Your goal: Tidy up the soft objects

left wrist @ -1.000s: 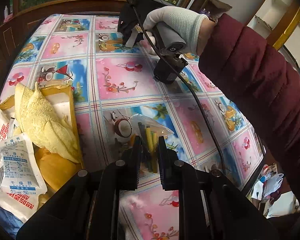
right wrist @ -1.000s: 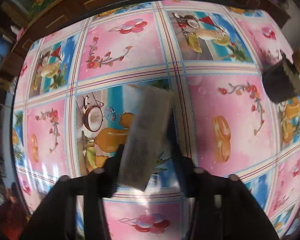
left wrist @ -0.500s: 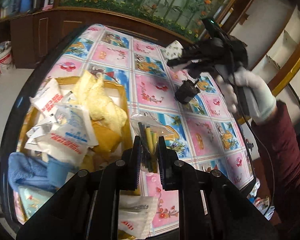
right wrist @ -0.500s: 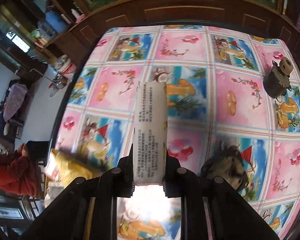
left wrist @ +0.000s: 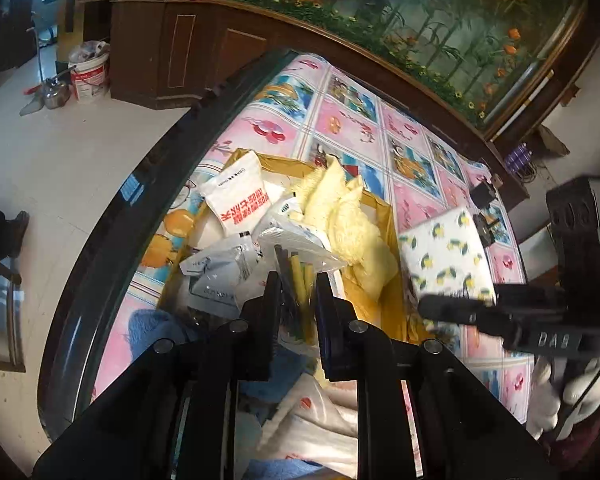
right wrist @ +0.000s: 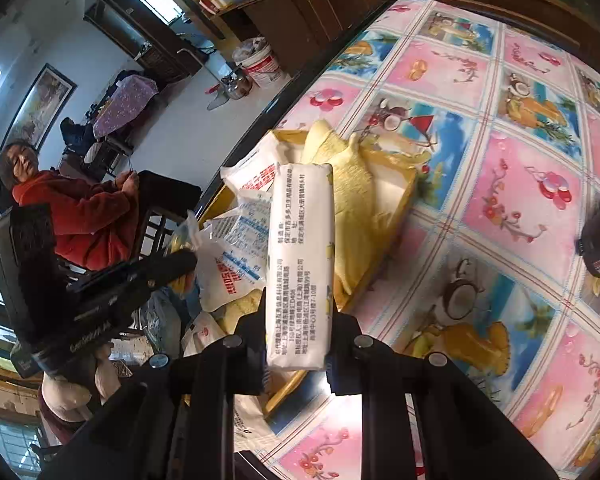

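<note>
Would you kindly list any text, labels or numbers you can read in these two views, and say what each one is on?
"DAS", partly legible: on the right gripper body, seen from the left wrist.
Red Chinese characters: on the white packet in the yellow tray, too distorted to read.
Columns of small Chinese print: on the tissue pack held by the right gripper, too small to read.
Lettering on the left gripper body: blurred.

The tablecloth is glossy, smooth plastic with printed fruit squares. The tissue pack wears shiny printed film. The yellow cloth looks fluffy and matt. The clear bag is crinkly plastic. The cabinet is dark polished wood.
</note>
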A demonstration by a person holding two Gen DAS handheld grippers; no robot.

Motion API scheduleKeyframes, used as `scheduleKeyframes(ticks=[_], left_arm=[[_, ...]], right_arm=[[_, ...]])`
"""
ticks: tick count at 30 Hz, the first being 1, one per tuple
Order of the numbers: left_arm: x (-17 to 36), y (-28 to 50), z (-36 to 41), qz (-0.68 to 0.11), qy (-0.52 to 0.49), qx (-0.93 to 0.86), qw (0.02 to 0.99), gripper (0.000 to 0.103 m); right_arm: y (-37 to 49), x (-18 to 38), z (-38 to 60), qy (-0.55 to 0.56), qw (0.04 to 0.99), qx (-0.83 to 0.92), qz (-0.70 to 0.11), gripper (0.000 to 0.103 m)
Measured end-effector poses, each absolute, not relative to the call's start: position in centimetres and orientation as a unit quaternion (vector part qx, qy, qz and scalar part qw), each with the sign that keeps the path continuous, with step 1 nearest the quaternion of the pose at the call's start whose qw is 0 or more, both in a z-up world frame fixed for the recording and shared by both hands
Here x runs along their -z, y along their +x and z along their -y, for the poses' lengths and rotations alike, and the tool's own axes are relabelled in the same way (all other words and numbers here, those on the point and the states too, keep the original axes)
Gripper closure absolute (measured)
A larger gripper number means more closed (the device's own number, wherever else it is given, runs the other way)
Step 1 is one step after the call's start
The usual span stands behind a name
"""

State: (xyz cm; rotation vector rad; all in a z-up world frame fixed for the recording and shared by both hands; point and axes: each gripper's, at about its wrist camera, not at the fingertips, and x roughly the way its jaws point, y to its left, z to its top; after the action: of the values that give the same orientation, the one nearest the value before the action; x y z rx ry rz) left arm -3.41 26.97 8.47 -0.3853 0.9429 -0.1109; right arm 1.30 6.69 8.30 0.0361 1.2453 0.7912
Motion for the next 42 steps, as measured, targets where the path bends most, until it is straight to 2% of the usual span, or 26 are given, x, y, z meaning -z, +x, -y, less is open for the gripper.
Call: scheduleKeyframes(ticks=[1,3,4,5,9,18,19,21,22,32,42], left_arm=[[-8.3,-3.0,-27.3,-0.449,-0.186,0.051,0.873,0.087],[-8.1,-2.2,-27.7,-0.449,-0.188,0.049,0.872,0.07],[-8.0,-1.9,-27.7,-0.45,-0.188,0.048,0.872,0.053],[-7.9,-1.7,-27.6,-0.451,-0.187,0.048,0.872,0.046],[-8.2,-1.7,-27.1,-0.447,-0.173,0.043,0.877,0.046],[-11.0,-4.6,-25.3,-0.389,-0.109,-0.018,0.915,0.046],[-11.4,-5.1,-25.0,-0.379,-0.099,-0.032,0.92,0.046],[-12.0,-6.1,-24.5,-0.36,-0.083,-0.061,0.927,0.046],[-12.3,-6.6,-24.3,-0.351,-0.076,-0.077,0.93,0.046],[-13.9,-10.2,-21.4,-0.297,-0.003,-0.16,0.941,0.045],[-14.4,-11.6,-19.1,-0.287,0.017,-0.161,0.944,0.045]], right_arm=[[1.4,-7.9,-7.2,0.012,0.737,-0.363,-0.569,0.084],[0.7,-7.4,-8.3,0.002,0.736,-0.365,-0.569,0.081],[0.6,-7.1,-8.8,-0.001,0.738,-0.365,-0.567,0.081],[0.5,-6.8,-9.3,-0.009,0.741,-0.363,-0.565,0.081],[-0.3,-6.9,-10.6,-0.051,0.761,-0.356,-0.54,0.065],[-1.8,-9.7,-8.3,0.003,0.802,-0.378,-0.462,0.063],[-1.9,-9.5,-8.2,0.01,0.8,-0.39,-0.457,0.062],[-1.8,-8.7,-8.7,0.023,0.786,-0.413,-0.459,0.05],[-1.7,-8.3,-9.0,0.026,0.78,-0.422,-0.461,0.049],[-3.8,-9.2,-8.4,0.029,0.773,-0.446,-0.451,0.049],[-4.7,-8.8,-4.1,0.069,0.782,-0.428,-0.448,0.049]])
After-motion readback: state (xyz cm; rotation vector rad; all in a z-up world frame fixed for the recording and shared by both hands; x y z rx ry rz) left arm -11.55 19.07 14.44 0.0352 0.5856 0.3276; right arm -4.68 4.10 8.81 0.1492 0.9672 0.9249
